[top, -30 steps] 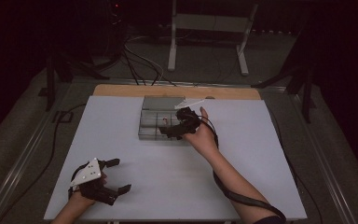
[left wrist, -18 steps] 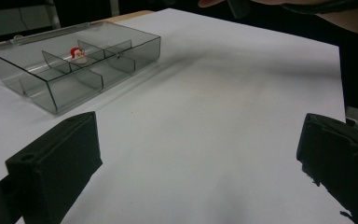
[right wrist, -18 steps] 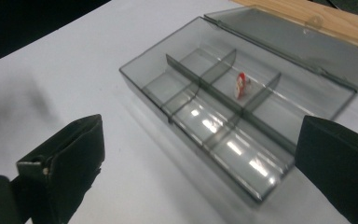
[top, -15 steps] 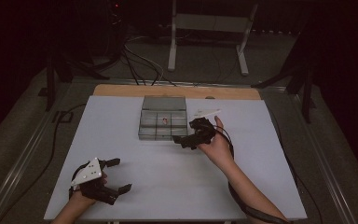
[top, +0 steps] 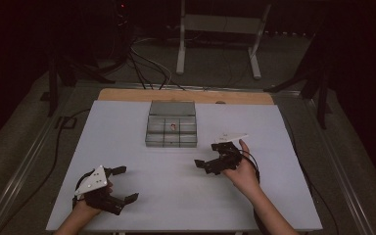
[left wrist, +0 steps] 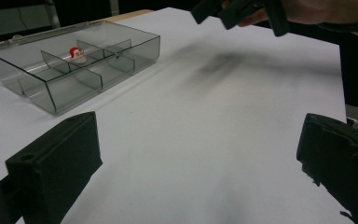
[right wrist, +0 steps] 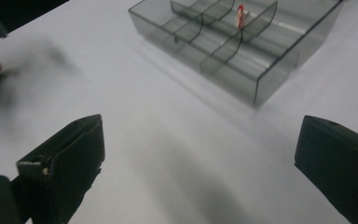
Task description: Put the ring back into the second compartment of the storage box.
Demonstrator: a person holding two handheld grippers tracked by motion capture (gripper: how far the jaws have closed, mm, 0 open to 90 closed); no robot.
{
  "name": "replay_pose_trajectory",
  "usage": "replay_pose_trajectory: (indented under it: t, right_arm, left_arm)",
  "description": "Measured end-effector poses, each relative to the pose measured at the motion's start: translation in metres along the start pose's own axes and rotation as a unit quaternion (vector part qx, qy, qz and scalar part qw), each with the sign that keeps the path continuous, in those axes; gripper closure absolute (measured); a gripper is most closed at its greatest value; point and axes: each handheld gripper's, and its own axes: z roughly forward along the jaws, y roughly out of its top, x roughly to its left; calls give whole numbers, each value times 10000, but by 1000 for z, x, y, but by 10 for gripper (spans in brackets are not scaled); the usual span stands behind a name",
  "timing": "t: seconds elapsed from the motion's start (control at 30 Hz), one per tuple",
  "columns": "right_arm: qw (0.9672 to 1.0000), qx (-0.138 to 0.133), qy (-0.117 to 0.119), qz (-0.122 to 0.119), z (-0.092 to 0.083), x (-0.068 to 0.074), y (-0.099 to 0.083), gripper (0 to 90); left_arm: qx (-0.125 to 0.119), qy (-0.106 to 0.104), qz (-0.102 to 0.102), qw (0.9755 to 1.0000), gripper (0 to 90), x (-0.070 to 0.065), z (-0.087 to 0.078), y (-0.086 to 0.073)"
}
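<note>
The compartment box (top: 172,130) sits apart from the seemingly empty right hand-held gripper (top: 206,166)

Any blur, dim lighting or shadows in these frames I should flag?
High view: room dark, only the white table lit, detail soft. Left gripper view: the right gripper is smeared, a fuzzy shadow under it; the clear box is sharp. Right gripper view: the box is slightly soft, a smeared shadow at far left.

A white table (top: 142,161) with a bare wooden strip along its far edge carries a clear grey box (top: 172,130) near the far middle. The box stands open, its compartments showing, well apart from the table's edges.
</note>
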Motion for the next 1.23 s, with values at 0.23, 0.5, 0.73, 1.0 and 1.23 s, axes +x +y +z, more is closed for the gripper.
replay_pose_trajectory:
  t: [0.23,0.5,0.73,1.0,1.23]
  right_arm:
    - [10000,12,32,94,-16,1,-28,13]
    - [9998,102,15,144,-36,-3,-58,13]
    - [9995,146,67,263,-49,-6,-79,14]
    - [9997,17,36,242,-65,-10,-94,13]
    - [9998,109,8,161,-62,-11,-96,13]
  left_arm:
    - [-6,0,-1,10000,8,0,-1,0]
    - [5,11,7,10000,8,0,0,0]
    - [2,0,17,10000,8,-1,0,0]
    - [13,6,13,10000,8,0,0,0]
    - [26,1,18,10000,8,0,0,0]
